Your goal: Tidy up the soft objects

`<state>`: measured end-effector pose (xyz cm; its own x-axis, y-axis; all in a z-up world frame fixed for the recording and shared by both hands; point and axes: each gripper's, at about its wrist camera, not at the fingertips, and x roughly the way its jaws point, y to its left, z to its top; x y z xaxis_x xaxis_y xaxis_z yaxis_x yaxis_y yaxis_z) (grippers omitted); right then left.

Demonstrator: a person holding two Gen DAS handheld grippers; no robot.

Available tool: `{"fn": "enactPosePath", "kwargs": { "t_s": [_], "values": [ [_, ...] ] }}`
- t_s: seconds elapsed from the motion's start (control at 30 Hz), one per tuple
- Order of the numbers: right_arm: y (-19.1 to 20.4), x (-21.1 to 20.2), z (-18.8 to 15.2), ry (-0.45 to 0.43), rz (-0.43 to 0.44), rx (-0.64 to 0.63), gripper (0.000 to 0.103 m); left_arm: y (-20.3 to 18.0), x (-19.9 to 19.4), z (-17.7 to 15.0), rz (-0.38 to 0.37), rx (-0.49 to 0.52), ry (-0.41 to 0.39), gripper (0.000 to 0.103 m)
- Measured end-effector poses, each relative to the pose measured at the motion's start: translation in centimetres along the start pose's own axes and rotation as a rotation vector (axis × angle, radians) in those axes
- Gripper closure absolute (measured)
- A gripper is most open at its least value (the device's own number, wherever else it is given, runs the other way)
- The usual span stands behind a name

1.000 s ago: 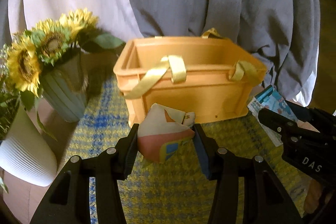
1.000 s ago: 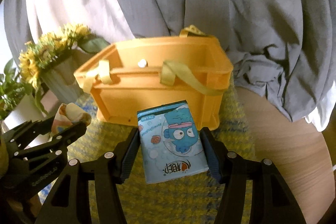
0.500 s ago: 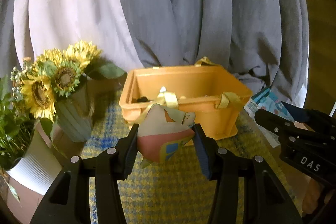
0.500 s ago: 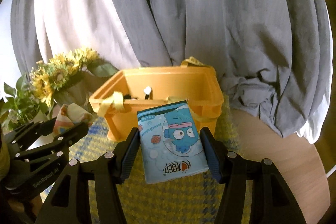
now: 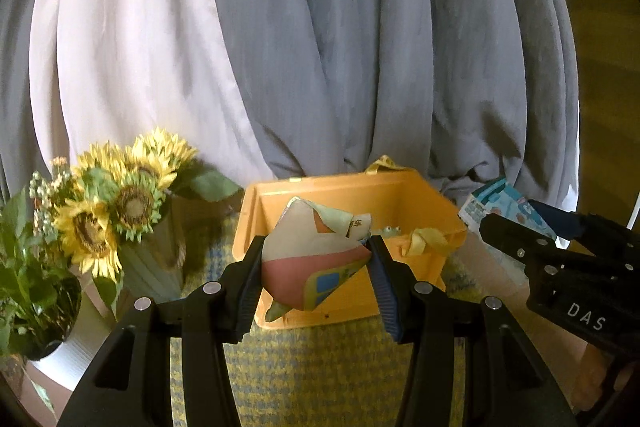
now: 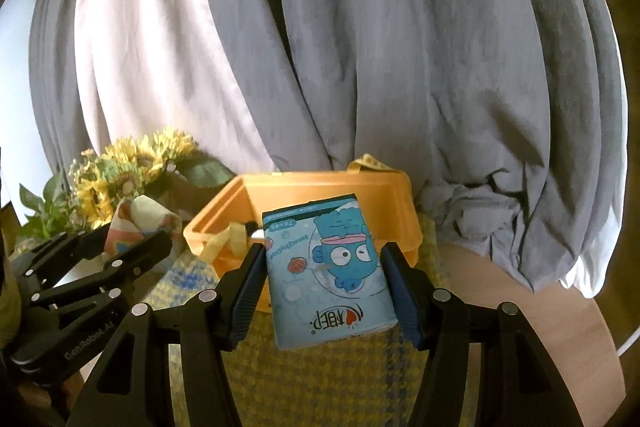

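My left gripper (image 5: 316, 267) is shut on a small cream, pink and blue soft pouch (image 5: 308, 263) and holds it up in front of the orange crate (image 5: 404, 187). My right gripper (image 6: 324, 267) is shut on a light blue tissue pack (image 6: 332, 271) with a cartoon fish, held in the air before the same crate (image 6: 320, 187). The crate has yellow strap handles (image 5: 424, 239) and holds a few small items, mostly hidden. Each gripper shows at the edge of the other's view, the right one (image 5: 560, 259) and the left one (image 6: 100, 259).
A yellow and blue checked cloth (image 5: 320, 379) covers the round wooden table (image 6: 520, 303). Sunflowers in a ribbed green vase (image 5: 120, 211) and a white pot with a plant (image 5: 60, 347) stand left of the crate. Grey and white curtains (image 5: 320, 47) hang behind.
Both grippers have risen with their loads. The crate now sits lower in both views, its inside showing.
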<state>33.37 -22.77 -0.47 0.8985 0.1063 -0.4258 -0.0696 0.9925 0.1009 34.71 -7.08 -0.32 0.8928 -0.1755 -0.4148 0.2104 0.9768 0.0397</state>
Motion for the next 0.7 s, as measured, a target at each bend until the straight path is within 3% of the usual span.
{"fn": "enactPosePath", "kwargs": {
  "t_s": [0.2, 0.3, 0.7],
  "values": [
    [0.0, -0.3, 1.0, -0.049, -0.012, -0.004, 0.049, 0.0, 0.1, 1.0, 0.000, -0.003, -0.032, 0.054],
    [0.1, 0.2, 1.4, -0.043, -0.015, -0.020, 0.061, 0.1, 0.4, 1.2, 0.006, -0.006, -0.032, 0.054],
    [0.0, 1.4, 0.5, 0.012, 0.022, 0.016, 0.062, 0.3, 0.3, 0.7, 0.013, -0.021, -0.019, 0.054]
  ]
}}
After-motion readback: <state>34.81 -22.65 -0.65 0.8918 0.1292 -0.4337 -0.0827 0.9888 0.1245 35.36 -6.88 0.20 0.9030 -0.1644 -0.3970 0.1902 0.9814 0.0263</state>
